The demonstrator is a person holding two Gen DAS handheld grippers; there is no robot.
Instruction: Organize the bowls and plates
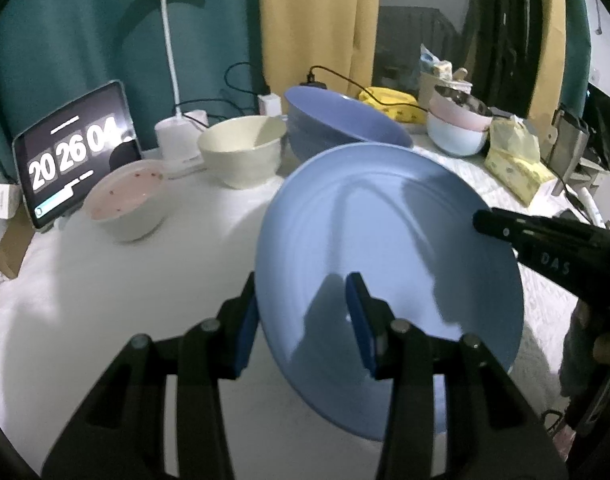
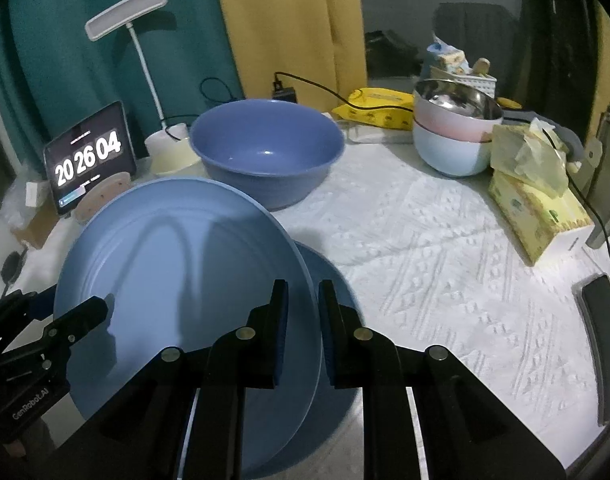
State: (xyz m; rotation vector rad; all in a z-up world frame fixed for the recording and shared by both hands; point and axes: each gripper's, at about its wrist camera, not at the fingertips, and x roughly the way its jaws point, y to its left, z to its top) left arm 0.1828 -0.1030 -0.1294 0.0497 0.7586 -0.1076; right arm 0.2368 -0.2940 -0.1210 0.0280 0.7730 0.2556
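A: How are the jaws of the left gripper [image 1: 303, 322] standing?

B: They are part open and closing on the near rim of the light blue plate [image 1: 385, 248], one pad under it, one on its face. The gripper is pointing steeply downward.

A: And the right gripper [image 2: 301, 330]?

B: Its jaws are nearly closed and pinching the plate's opposite rim, also angled downward. In the right wrist view a second blue plate [image 2: 333, 280] is showing just behind the first; whether the jaws are holding it too, I cannot tell.

A: Where is the plate lying?

B: It is being held tilted above the white worktop [image 2: 445, 240], with the large blue bowl [image 2: 265, 148] standing beyond it, the cream bowl [image 1: 241, 150] and speckled bowl [image 1: 123, 204] to its left.
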